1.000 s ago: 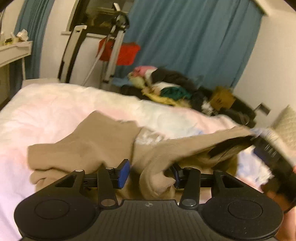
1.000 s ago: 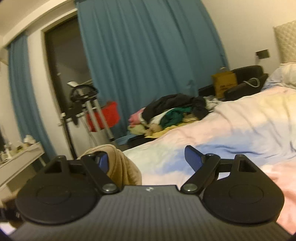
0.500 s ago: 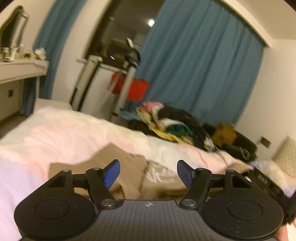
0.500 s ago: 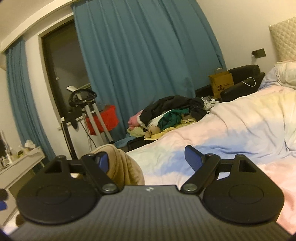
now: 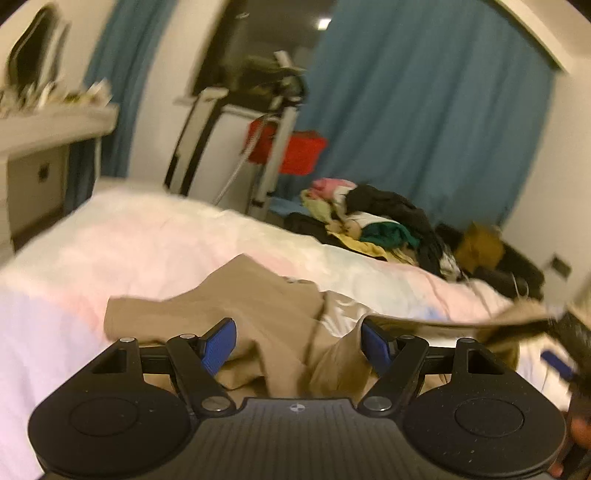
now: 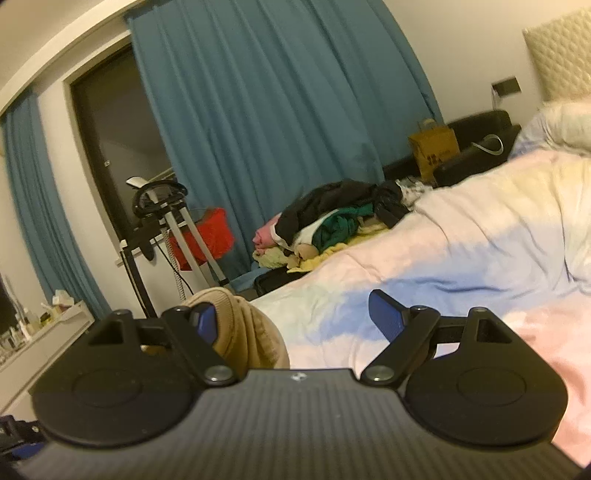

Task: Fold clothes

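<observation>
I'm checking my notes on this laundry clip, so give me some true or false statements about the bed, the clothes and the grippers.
1. The crumpled tan garment lies on the pale pink and white bedspread. True.
2. The left gripper is clamped shut on it. False: its jaws have just been opening and stand apart.
3. The curtains are red. False: they are blue.
4. A pile of mixed clothes sits beyond the bed. True.

- Dim, warm indoor light is tinting both views.
- A ceiling lamp is reflecting in the dark window (image 5: 323, 23).
- Motion blur is smearing the left view.
- Fisheye distortion is bending and darkening the corners.
</observation>
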Motion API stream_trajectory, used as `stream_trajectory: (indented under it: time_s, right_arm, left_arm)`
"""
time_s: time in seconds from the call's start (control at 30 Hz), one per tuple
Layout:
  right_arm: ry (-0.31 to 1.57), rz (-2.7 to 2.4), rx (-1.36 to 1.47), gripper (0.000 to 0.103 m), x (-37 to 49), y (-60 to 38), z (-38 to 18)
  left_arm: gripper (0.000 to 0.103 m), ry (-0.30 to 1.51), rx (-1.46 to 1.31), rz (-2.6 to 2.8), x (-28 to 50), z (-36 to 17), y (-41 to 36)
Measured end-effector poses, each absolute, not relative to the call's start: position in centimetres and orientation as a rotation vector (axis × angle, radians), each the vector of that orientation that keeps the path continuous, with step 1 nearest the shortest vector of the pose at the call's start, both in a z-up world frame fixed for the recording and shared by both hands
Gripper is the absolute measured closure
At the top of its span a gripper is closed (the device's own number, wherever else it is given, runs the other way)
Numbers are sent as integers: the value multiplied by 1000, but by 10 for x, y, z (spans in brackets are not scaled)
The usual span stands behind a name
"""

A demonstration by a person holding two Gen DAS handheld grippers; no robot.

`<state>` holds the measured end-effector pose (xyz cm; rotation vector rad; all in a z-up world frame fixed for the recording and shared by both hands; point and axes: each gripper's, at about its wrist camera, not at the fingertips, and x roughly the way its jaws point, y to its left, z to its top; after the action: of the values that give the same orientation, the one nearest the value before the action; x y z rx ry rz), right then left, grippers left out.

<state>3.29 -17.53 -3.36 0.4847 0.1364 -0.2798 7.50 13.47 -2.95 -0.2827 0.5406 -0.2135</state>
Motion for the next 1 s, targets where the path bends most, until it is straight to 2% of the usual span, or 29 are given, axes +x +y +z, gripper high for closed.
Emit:
stream_trajectory:
  time_s: [0.3,0.43,0.53,0.83,1.0]
  right_arm:
    - [105,-294,447,20,35,-170,-36]
    - [108,-303,460,20,35,-173,-37]
    - [94,-302,452,20,32,-173,-35]
    - [45,-300,425,20,26,-166,-32]
    - [-47,-294,385,20,16,-159,-26]
  left_arm:
    - [28,778,-355,-228,96,-51,147]
    - [30,719,-156,-269,84,-46,123]
    - [30,693,-112,-274,75,-42,110]
    - [28,750,-414,-206,86,-49,152]
    - [24,876,-262,-225,91,-60,131]
